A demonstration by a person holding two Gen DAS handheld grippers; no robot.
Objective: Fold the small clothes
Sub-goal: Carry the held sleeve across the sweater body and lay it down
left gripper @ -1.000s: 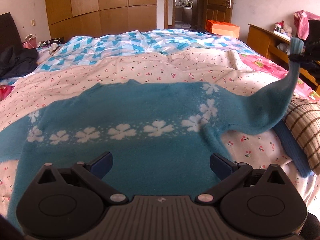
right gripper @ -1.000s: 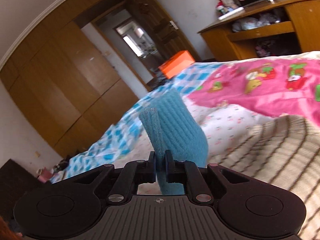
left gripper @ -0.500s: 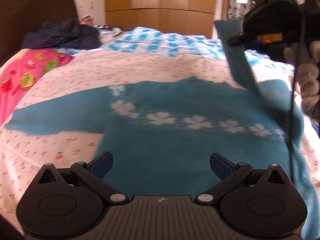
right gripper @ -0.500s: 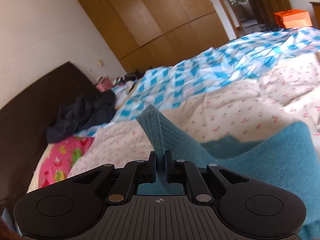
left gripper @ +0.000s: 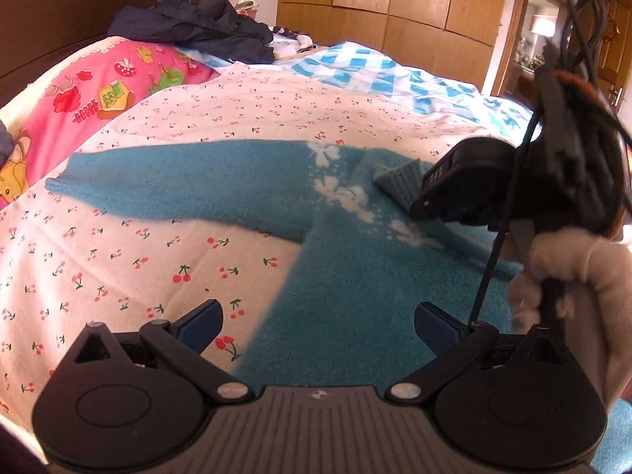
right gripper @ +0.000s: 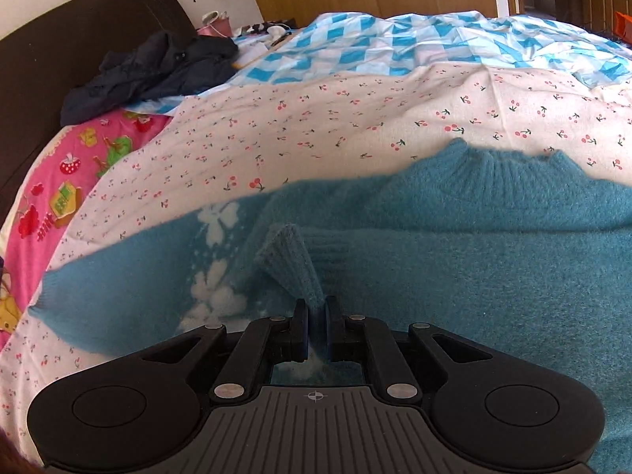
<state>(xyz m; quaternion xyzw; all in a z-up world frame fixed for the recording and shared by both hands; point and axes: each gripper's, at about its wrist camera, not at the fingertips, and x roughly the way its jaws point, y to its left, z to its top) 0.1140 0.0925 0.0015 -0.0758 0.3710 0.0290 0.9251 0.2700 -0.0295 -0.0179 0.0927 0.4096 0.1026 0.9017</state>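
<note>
A small teal sweater (left gripper: pixel 355 276) with white flowers lies flat on the cherry-print sheet (left gripper: pixel 158 260), neck away from me. One sleeve (left gripper: pixel 177 185) stretches out to the left. The other sleeve's ribbed cuff (right gripper: pixel 290 264) is pinched in my right gripper (right gripper: pixel 315 316), which is shut on it low over the sweater's chest (right gripper: pixel 474 276). In the left wrist view that gripper's black body (left gripper: pixel 466 181) and cuff (left gripper: pixel 403 185) show at the right, held by a sleeved hand (left gripper: pixel 572 272). My left gripper (left gripper: pixel 316 322) hovers open over the sweater's left edge, nothing between its fingers.
A pink cartoon-print pillow (left gripper: pixel 98 94) lies at the left, dark clothes (left gripper: pixel 197 27) heaped by the dark headboard (right gripper: pixel 79 39). A blue-and-white checked quilt (right gripper: pixel 395 43) covers the far side of the bed. Wooden wardrobes (left gripper: pixel 395 0) line the back wall.
My right gripper has carried the cuff from high at the right across and down onto the sweater's chest. My left gripper has swung left, so the outstretched left sleeve and pink pillow came into view.
</note>
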